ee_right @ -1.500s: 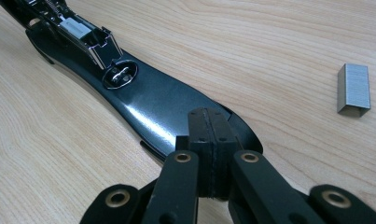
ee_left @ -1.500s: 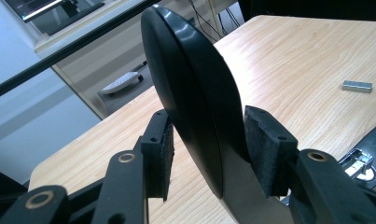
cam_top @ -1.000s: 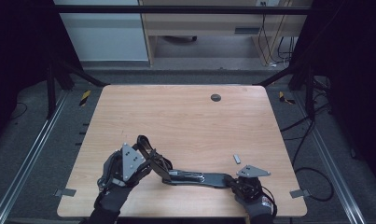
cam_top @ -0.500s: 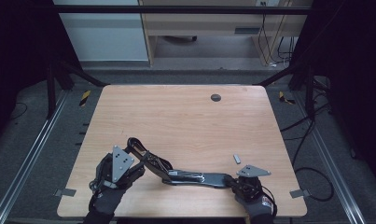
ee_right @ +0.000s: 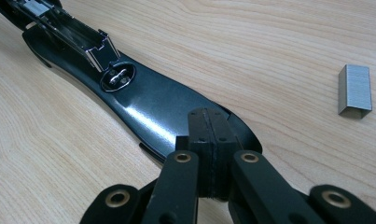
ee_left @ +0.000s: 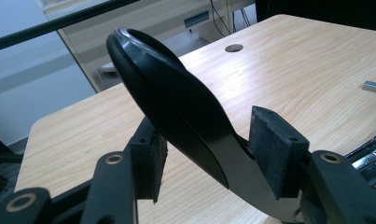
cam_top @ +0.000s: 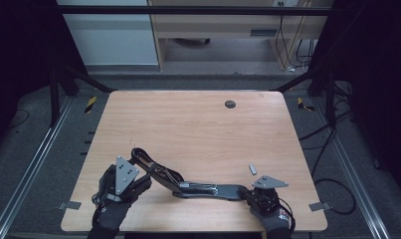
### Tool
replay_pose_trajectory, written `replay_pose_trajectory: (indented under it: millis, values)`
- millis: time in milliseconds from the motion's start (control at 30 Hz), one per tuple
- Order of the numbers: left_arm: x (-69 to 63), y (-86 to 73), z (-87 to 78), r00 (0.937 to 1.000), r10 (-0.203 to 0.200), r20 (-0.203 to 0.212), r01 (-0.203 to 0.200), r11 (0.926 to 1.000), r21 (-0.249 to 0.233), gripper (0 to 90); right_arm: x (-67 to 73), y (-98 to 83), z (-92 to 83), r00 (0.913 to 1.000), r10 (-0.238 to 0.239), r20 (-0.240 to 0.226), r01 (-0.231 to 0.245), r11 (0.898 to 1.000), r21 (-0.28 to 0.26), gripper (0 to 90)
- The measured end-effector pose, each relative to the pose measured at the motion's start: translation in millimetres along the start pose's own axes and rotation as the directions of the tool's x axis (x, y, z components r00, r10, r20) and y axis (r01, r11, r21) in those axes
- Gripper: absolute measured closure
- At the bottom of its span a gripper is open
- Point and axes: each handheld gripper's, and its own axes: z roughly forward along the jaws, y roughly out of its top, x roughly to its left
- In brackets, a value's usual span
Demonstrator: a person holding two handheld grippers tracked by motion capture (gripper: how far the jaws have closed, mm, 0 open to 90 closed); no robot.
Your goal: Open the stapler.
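Note:
A black stapler [cam_top: 208, 189] lies swung open near the table's front edge, its metal staple channel [ee_right: 69, 32] bare. Its top cover [ee_left: 171, 102] slants up to the left between the jaws of my left gripper [ee_left: 213, 149], which have just been opening. The cover leans by the left pad [ee_left: 150, 156], and a gap shows at the right pad [ee_left: 274, 149]. In the high view my left gripper [cam_top: 144, 174] sits at that raised arm [cam_top: 150, 167]. My right gripper [ee_right: 209, 135] is shut, pads together, tips on the base's near end [ee_right: 167, 112]; from above it [cam_top: 248, 193] is at the stapler's right end.
A small strip of staples [cam_top: 252, 169] lies on the wood just right of the stapler [ee_right: 355, 89]. A round cable hole [cam_top: 230, 104] sits near the far edge. The wooden table [cam_top: 188, 129] has dark frame rails and cables on both sides.
My left gripper has drifted a little left and toward the front edge, and its jaws stand wider. The stapler's raised cover has swung left with it. The right gripper has kept still.

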Motion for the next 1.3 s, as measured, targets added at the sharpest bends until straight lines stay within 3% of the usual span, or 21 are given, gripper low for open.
replay_pose_trajectory:
  millis: [667, 1300]
  values:
    - [11.1, -13.3, -1.4, 0.9989, -0.046, -0.009, 0.046, 0.9988, 0.017, 42.0, -1.5, -0.1, 0.2, 1.0000, -0.003, -0.006, 0.003, 1.000, -0.003, 90.0]
    - [10.0, -8.3, -9.0, 0.9991, -0.004, -0.043, 0.005, 0.9998, 0.021, 37.1, -1.6, 0.0, 0.2, 0.9999, -0.005, -0.009, 0.005, 1.000, -0.002, 89.6]
